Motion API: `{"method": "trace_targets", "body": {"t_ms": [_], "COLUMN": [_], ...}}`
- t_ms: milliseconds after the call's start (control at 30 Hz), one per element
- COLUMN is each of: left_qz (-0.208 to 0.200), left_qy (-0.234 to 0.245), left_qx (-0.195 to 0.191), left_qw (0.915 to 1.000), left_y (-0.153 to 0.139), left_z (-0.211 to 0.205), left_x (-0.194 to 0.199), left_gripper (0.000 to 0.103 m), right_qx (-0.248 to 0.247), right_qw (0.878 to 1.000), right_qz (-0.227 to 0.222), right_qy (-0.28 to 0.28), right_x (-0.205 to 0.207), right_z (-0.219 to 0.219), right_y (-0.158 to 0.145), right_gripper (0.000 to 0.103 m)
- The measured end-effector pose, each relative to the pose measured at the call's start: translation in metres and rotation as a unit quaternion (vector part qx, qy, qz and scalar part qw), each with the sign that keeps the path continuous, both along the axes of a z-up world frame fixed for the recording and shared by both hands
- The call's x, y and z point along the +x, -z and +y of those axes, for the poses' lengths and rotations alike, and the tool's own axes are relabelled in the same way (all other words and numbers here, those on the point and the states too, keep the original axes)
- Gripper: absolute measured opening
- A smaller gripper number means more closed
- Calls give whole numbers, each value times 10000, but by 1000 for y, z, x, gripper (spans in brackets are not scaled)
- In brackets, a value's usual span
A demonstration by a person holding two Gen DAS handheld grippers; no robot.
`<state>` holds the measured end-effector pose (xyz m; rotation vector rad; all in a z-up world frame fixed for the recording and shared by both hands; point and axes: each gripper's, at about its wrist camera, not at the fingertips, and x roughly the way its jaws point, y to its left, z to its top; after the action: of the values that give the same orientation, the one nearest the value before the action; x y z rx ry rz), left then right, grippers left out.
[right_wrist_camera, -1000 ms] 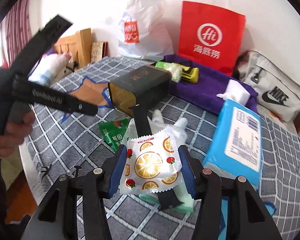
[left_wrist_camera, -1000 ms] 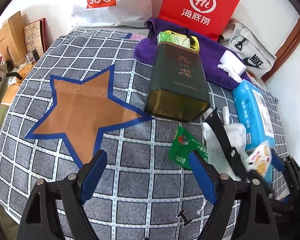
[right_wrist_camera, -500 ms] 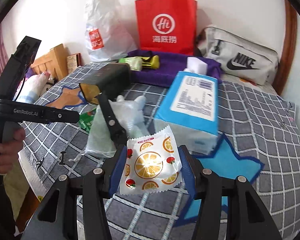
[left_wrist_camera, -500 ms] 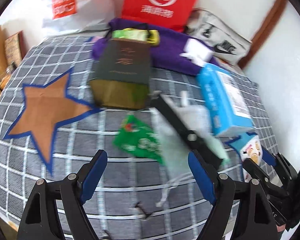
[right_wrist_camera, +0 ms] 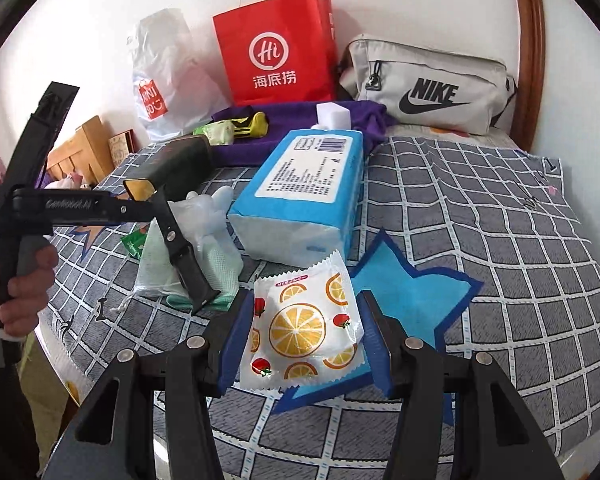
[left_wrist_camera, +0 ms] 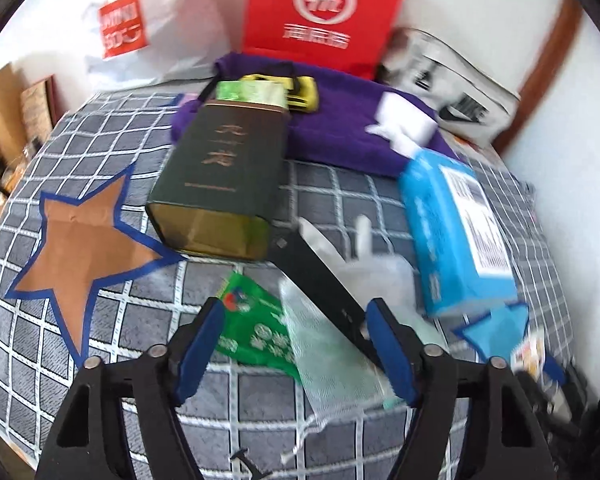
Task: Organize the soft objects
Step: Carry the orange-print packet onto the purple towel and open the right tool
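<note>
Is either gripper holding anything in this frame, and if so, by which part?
The right gripper holds the orange-print wet wipe packet, its fingers pressing the packet's left and right side edges. The left gripper is open and holds nothing, above the green mesh pouch.

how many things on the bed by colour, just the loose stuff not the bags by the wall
green: 4 - dark box, snack packet, mesh pouch, wrapped pack
blue: 1 - tissue pack
purple: 1 - towel
white: 2 - block, clear glove
yellow: 1 - pouch
total: 9, besides the orange-print packet in the right tongs
</note>
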<state>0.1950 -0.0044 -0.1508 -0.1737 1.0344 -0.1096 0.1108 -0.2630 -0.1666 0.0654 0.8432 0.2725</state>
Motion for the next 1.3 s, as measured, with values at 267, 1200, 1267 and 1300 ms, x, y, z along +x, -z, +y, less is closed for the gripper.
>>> {"method": "trace_targets", "body": {"t_ms": [267,1200,1267,1300], "left_qz": [160,-455,-447,-452], "left_qy": [-416,-898,-973,-996], "left_qx": [-375,-973,-1019,-1032], "left_qw": [9983,9902,9890,9886], "left_y": [12,-37,-37,-37], "left_z": [3,96,104,107], "left_x": [26,-30,-34,-36], "left_gripper": [63,28,28,28], "right_qx": [102,-230,-271,-282], "right_qw": [9999,9996,9996,9995], "right_qz": [111,105,86,79], "right_qy": [-11,-115,-83,-66], "right_x": [6,-1,-2,-2], "right_z": [-6,20,19,19], "right_y": [8,-2,-4,-5], "right_gripper": [52,52,52,52]}}
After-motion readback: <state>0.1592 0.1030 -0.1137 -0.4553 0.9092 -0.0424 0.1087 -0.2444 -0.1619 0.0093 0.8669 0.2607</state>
